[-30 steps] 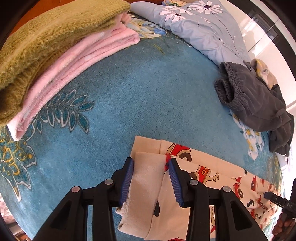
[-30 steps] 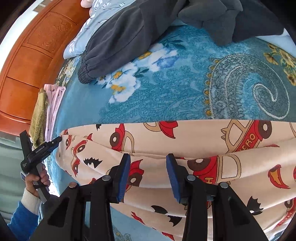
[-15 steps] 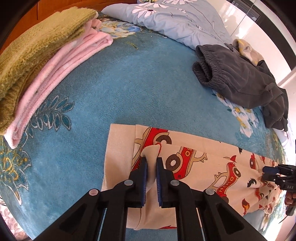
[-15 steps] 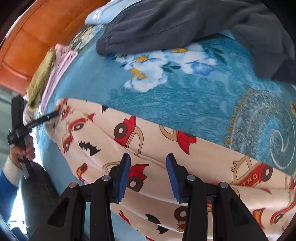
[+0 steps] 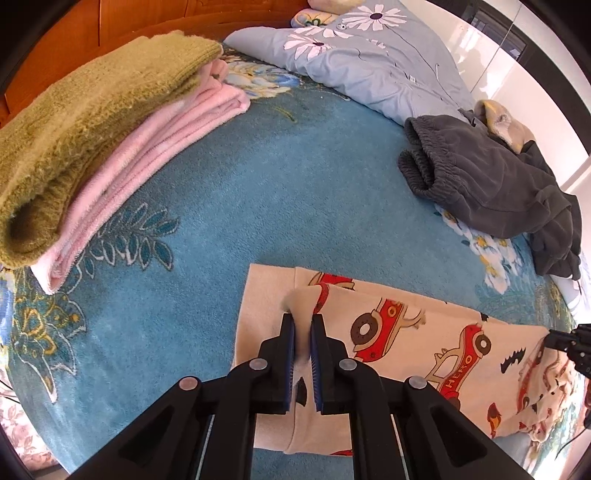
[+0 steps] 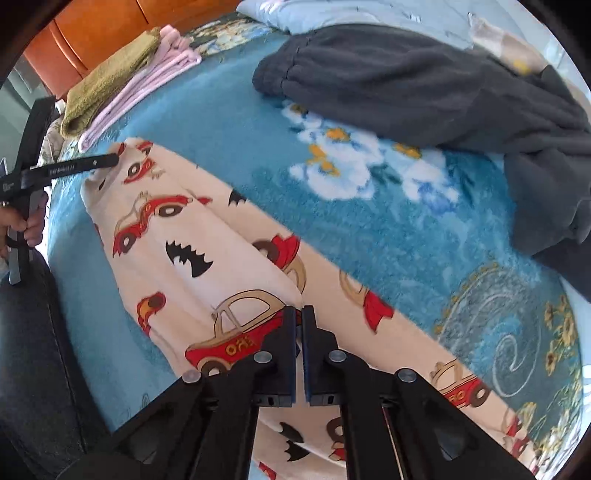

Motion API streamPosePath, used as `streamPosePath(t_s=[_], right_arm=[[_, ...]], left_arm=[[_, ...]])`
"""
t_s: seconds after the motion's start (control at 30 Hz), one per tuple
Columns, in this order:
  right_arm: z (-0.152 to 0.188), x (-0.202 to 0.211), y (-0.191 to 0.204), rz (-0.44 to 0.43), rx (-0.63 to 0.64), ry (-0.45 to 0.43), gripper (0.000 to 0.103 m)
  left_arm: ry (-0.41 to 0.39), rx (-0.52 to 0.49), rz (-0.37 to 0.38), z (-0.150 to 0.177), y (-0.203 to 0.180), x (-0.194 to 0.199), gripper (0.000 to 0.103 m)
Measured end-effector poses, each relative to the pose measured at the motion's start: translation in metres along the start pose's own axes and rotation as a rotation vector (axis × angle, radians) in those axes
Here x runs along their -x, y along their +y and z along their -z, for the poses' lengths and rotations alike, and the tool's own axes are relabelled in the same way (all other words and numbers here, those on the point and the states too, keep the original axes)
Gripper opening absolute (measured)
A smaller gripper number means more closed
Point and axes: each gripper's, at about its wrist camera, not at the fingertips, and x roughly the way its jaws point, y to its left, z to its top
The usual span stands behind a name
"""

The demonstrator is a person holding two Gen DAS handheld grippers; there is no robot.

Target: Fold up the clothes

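Observation:
Cream pyjama trousers printed with red cars [image 5: 424,332] lie stretched across the blue bedspread [image 5: 221,206]. My left gripper [image 5: 302,321] is shut on a pinched fold of cream cloth at the trousers' waist end. In the right wrist view the trousers [image 6: 207,251] run from upper left to lower right. My right gripper [image 6: 299,314] is shut on a ridge of the cloth near the crotch. The left gripper also shows in the right wrist view [image 6: 110,160] at the trousers' far end. The right gripper tip shows at the right edge of the left wrist view [image 5: 554,338].
A folded olive sweater [image 5: 85,110] lies on folded pink cloth [image 5: 155,147] at the left by the wooden headboard [image 6: 103,33]. Crumpled dark grey trousers [image 5: 491,184] lie at the right. A light blue daisy-print quilt [image 5: 369,55] lies behind.
The left gripper went from open to shut on the waist cloth. The right gripper has shut on the trouser cloth and moved along the garment.

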Motion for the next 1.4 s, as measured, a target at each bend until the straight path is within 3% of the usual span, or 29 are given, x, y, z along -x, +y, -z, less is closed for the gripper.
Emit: streamPosePath(t_s=[0.13, 0.27, 0.4, 0.47, 0.5, 0.6, 0.67, 0.8, 0.9, 1.03, 1.13, 1.17, 1.2, 1.3, 1.4], right_arm=[[-0.018, -0.007, -0.009, 0.037, -0.004, -0.024, 0.002], [-0.018, -0.050, -0.008, 0.032, -0.022, 0.082, 0.003], [-0.018, -0.052, -0.013, 0.043, -0.075, 0.071, 0.006], [-0.018, -0.046, -0.018, 0.083, -0.099, 0.062, 0.033], [-0.016, -0.039, -0.021, 0.092, -0.115, 0.041, 0.038], [-0.010, -0.017, -0.030, 0.104, -0.176, -0.024, 0.039], [-0.003, -0.004, -0.037, 0.095, -0.238, -0.053, 0.040], [0.016, -0.001, -0.041, 0.053, -0.325, -0.043, 0.040], [0.031, 0.002, -0.040, 0.051, -0.352, -0.033, 0.040], [0.057, 0.000, -0.040, -0.006, -0.445, 0.005, 0.040], [0.080, -0.003, -0.045, -0.061, -0.538, 0.037, 0.040], [0.087, -0.002, -0.048, -0.056, -0.562, 0.037, 0.040], [0.093, 0.002, -0.053, -0.049, -0.588, 0.033, 0.040], [0.110, 0.019, -0.071, -0.032, -0.657, 0.007, 0.040], [0.132, 0.054, -0.105, 0.042, -0.717, -0.049, 0.040]], left_arm=[[0.008, 0.019, -0.037, -0.007, 0.002, -0.007, 0.008], [0.051, 0.009, -0.072, -0.014, 0.001, -0.022, 0.009], [0.054, 0.011, -0.094, -0.020, 0.001, -0.021, 0.012], [0.051, 0.086, -0.066, -0.021, 0.011, -0.015, 0.015], [0.048, 0.125, -0.051, -0.021, 0.016, -0.012, 0.020], [0.004, 0.303, -0.075, -0.008, 0.036, 0.005, 0.031], [-0.007, 0.419, -0.017, 0.007, 0.051, 0.008, 0.041], [0.079, 0.558, 0.032, 0.032, 0.065, 0.003, 0.042], [0.087, 0.651, 0.144, 0.052, 0.063, 0.004, 0.043], [0.099, 0.705, 0.168, 0.061, 0.057, -0.001, 0.042], [0.064, 0.736, 0.177, 0.061, 0.058, 0.000, 0.033], [0.051, 0.749, 0.182, 0.061, 0.060, 0.000, 0.021], [0.037, 0.762, 0.188, 0.061, 0.062, 0.000, 0.018], [-0.007, 0.810, 0.203, 0.054, 0.067, 0.001, 0.013], [-0.058, 0.860, 0.229, 0.048, 0.076, 0.009, 0.011]])
